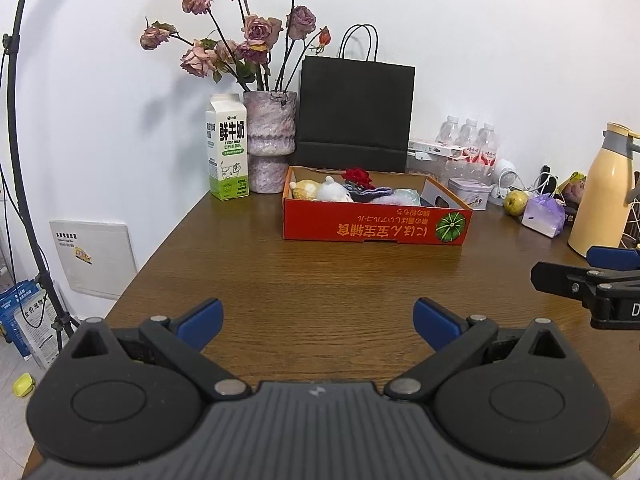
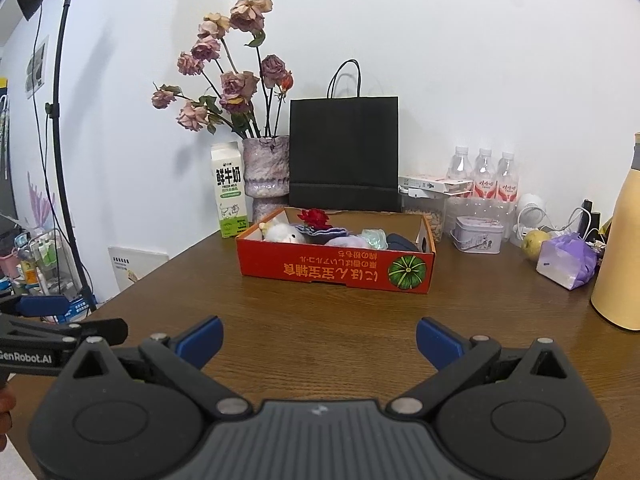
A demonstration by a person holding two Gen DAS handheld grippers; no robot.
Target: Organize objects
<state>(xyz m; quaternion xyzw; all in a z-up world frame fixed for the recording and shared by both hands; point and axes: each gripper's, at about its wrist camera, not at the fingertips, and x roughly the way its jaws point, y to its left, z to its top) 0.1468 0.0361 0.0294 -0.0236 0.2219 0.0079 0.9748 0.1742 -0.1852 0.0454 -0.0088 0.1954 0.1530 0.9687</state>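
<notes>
I see the wooden table (image 1: 320,272) bare in front of both tools, with the black paper bag (image 1: 356,114) against the wall and the vase of dried roses (image 1: 270,140) and milk carton (image 1: 227,148) to its left. The red cardboard box (image 1: 374,228) sits mid-table, well ahead of me, holding a white plush toy (image 1: 334,191), a red flower (image 1: 359,176) and other soft items I can't identify. My left gripper (image 1: 318,322) and right gripper (image 2: 319,338) hover side by side over the near table, jaws wide, holding nothing.
</notes>
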